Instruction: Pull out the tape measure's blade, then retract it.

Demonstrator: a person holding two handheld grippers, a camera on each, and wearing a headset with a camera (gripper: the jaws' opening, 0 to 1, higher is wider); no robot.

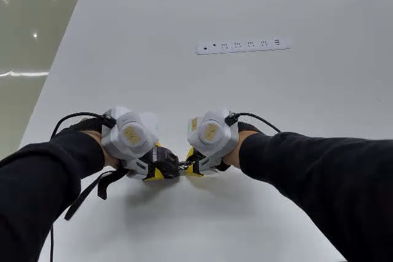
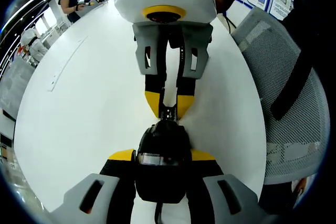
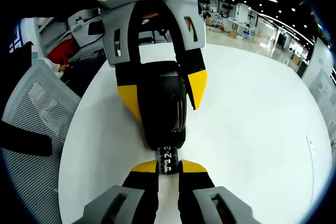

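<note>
Black tape measure (image 1: 163,161) in left hand-held gripper (image 2: 163,157), right hand-held gripper (image 3: 168,168) pinching blade (image 3: 168,158), power strip (image 1: 242,45) beyond

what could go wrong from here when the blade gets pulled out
1. The right gripper pinches just a short bit of blade; it might slip free and snap back.
2. The left gripper clamps the rounded tape measure case, which may twist once the pull begins.
</note>
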